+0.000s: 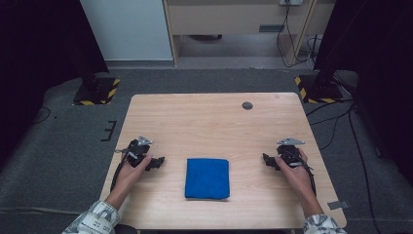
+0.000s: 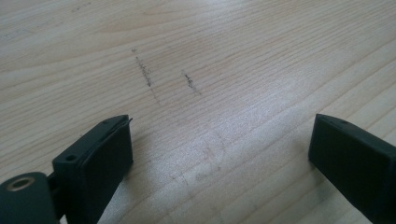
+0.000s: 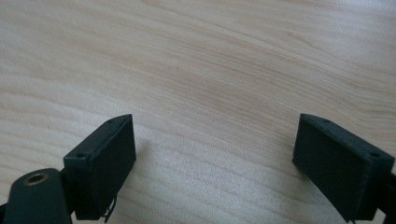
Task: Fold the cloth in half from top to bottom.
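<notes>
Counter (image 1: 209, 122): pale wood, fine straight grain, smooth matt finish, faint sheen up close; few dark scuff marks (image 2: 147, 74) in grain. Blue cloth (image 1: 207, 178): soft woven fabric, matt, folded flat. Left tool (image 1: 155, 163): black matt plastic, jaw faces dull and rubbery-looking; grey metal plate on top. Right tool (image 1: 268, 160): same black matt plastic, same grey plate. Floor (image 1: 58, 141): dark grey carpet, rough.

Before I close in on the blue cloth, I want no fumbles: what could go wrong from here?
The folded blue cloth lies flat on the table, so open jaws may pinch just its top layer and unfold it. The left gripper and right gripper flank it; an uneven approach could slide it along the smooth wood.
</notes>
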Demonstrator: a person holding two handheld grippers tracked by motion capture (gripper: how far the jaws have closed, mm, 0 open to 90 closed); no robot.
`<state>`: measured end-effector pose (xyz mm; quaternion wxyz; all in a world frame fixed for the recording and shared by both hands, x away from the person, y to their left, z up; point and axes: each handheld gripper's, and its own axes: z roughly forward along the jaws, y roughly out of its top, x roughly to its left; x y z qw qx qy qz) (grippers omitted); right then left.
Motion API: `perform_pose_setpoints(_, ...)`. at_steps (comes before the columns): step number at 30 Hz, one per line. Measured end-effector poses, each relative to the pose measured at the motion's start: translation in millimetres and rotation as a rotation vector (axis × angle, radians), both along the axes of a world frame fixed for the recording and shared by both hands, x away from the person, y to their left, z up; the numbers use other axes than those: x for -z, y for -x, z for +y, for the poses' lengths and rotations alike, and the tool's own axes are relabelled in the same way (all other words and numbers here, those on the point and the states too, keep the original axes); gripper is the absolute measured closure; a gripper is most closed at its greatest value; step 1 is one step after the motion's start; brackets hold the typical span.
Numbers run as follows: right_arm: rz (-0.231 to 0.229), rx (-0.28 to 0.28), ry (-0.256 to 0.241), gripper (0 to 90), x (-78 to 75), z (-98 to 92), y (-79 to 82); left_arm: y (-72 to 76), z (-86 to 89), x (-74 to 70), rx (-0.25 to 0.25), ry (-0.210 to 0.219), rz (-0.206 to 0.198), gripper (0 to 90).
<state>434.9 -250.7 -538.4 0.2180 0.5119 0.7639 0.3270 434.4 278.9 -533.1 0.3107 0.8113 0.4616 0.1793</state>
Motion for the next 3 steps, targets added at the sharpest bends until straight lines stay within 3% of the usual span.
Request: perform_pose_setpoints(3,0.004,0.012,0.001,8.8,0.5,0.2,-0.6,1.0,1.0,4.3,0.003,0.02,-0.035,0.6)
